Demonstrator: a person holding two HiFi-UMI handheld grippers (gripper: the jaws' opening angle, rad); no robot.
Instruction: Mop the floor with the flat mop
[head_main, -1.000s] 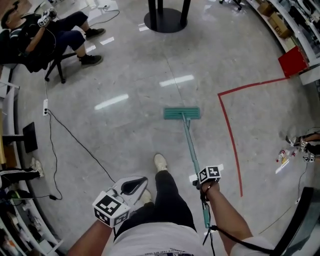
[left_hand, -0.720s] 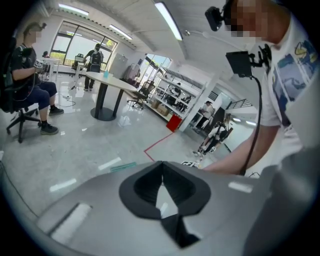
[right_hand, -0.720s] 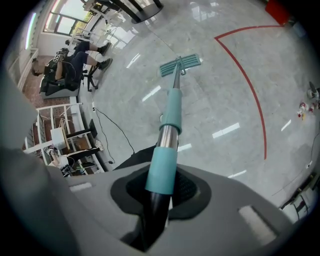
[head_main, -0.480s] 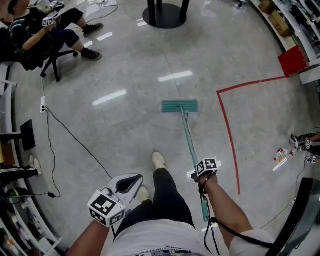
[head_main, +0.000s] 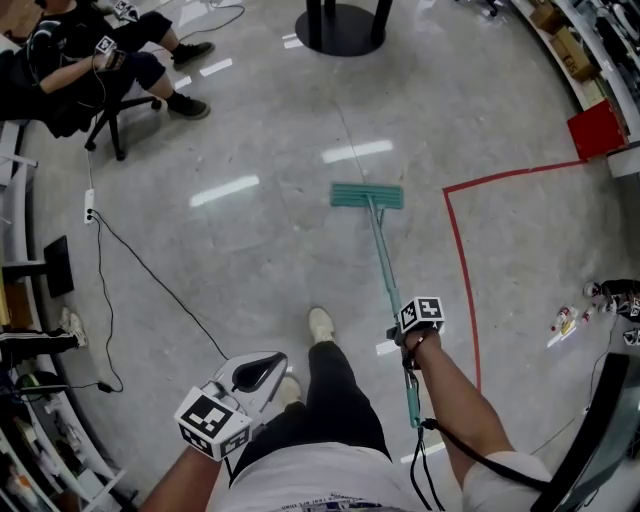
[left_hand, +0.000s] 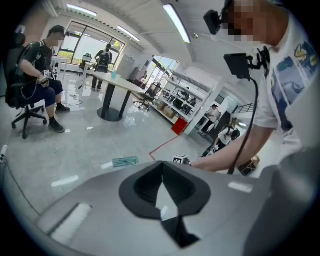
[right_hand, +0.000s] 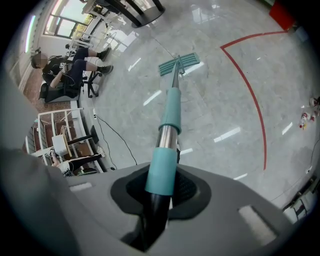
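Mopping stroke in hand; mop carried by one gripper only.

Grey polished floor (head_main: 250, 250), large bare area. Flat mop (head_main: 367, 196): teal head flat on the floor at 12 o'clock from the person's shoe (head_main: 321, 325), handle (head_main: 385, 275) slanting back to 5 o'clock. Right gripper (right_hand: 162, 192) has its jaws clamped on the teal sleeve of the handle. Left gripper (left_hand: 162, 192) sits at 7 o'clock, jaws together, nothing between them. Red tape line (head_main: 460, 270) at 2 o'clock, just beside the head; floor cable (head_main: 150, 275) at 9 o'clock. Judgement: keep the head flat, use straight overlapping passes, steer clear of the cable. A one-jaw hold may let the handle twist, so go slow.
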